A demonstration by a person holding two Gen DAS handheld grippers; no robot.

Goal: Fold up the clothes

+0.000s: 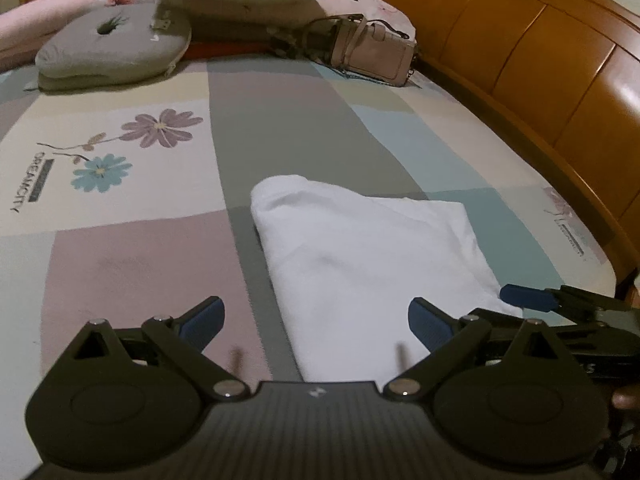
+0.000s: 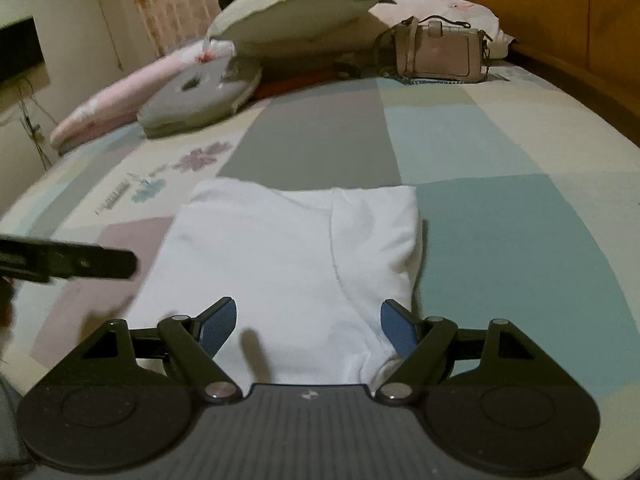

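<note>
I have the white garment (image 2: 296, 264) lying folded on the patchwork bedsheet (image 2: 500, 220), filling the centre of the right wrist view and the lower middle of the left wrist view (image 1: 360, 256). It looks already folded into a rough rectangle, with its long axis running away from me toward the pillows (image 2: 288, 20) at the top of the frame.

My right gripper (image 2: 308, 328) has its fingers spread wide, and nothing is pinched. The near edge of the garment sits right between the two blue pads (image 2: 218, 326) at the bottom of that view, and both pads appear to stand clear of it. So the right hand is squarely lined up with the near short edge.

My left gripper (image 1: 316, 324) is also wide open and empty. In its view the garment runs from the bottom centre up toward the middle, and its near end fills only the right part of the gap between the fingers. The left pad (image 1: 204, 326) is over bare sheet. In the right wrist view the left gripper shows as a dark bar at the left edge, just beside the garment's left side.

My read is that the right hand is better placed. If another fold is wanted, I would take the near edge and carry it away from me along the long axis. The left gripper would first need to shift toward the right of its frame.
</note>
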